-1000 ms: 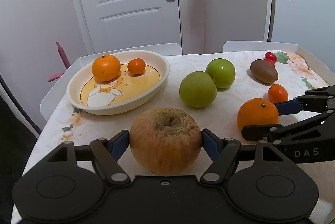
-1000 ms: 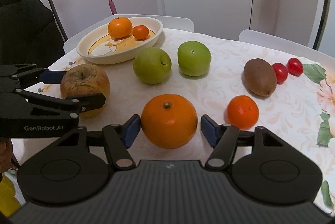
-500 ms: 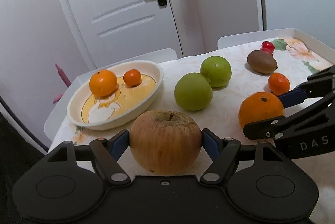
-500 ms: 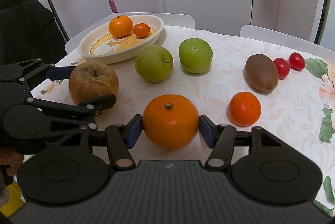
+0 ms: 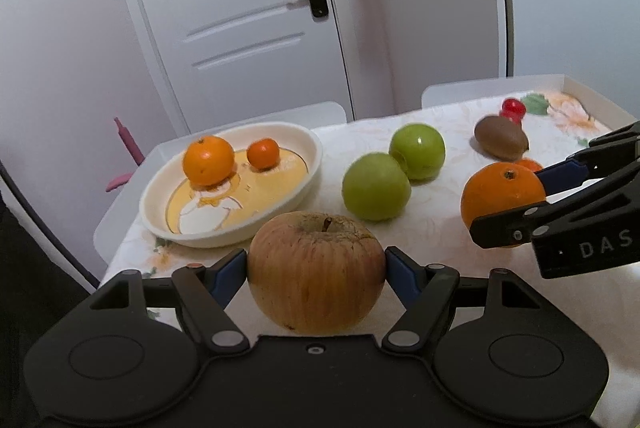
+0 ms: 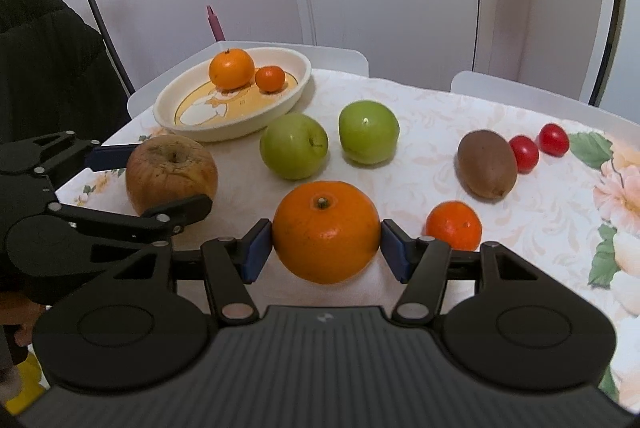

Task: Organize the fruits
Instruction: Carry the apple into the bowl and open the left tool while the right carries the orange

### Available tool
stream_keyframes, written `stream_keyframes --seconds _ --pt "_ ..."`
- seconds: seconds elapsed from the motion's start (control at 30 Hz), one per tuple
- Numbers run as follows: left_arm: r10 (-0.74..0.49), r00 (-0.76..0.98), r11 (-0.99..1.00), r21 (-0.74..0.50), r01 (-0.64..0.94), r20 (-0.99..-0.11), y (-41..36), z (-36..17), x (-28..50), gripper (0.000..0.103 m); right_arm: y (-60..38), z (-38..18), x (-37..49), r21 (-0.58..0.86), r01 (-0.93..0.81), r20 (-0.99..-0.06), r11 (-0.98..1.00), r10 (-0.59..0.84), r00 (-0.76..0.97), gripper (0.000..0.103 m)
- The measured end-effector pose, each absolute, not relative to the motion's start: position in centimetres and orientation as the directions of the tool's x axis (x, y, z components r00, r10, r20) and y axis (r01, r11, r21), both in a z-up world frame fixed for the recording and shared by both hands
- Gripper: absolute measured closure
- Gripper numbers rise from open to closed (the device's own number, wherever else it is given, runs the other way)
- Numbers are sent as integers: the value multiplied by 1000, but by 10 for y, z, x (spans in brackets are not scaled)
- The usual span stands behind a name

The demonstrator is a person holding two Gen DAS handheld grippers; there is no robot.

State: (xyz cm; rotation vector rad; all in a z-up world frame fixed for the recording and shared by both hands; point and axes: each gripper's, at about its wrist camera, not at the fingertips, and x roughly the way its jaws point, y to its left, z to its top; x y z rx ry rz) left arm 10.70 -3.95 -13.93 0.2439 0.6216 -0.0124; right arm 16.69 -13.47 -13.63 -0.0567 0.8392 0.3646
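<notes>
The desk carried a cream bowl holding two oranges; the left hand-held gripper clamped the brownish apple, the right hand-held gripper clamped a large orange, both fruits near the front edge

The right gripper carries white lettering "DAS" on its black body, at 3 o'clock in the left wrist view.

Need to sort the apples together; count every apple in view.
3: a wrinkled reddish apple held in the left claw, and two green apples side by side mid-table, beside the dish. None seems hidden.
</notes>
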Motion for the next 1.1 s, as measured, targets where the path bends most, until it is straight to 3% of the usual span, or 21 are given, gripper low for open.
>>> stream_keyframes --seconds 0.57,1.1 --pt "88 821 993 115 -27 -564 24 -57 110 25 -92 -71 200 115 -315 -721 942 298 626 29" --pt "52 791 998 58 -20 -610 88 -70 184 25 -40 -77 255 151 -272 -754 951 288 590 29"
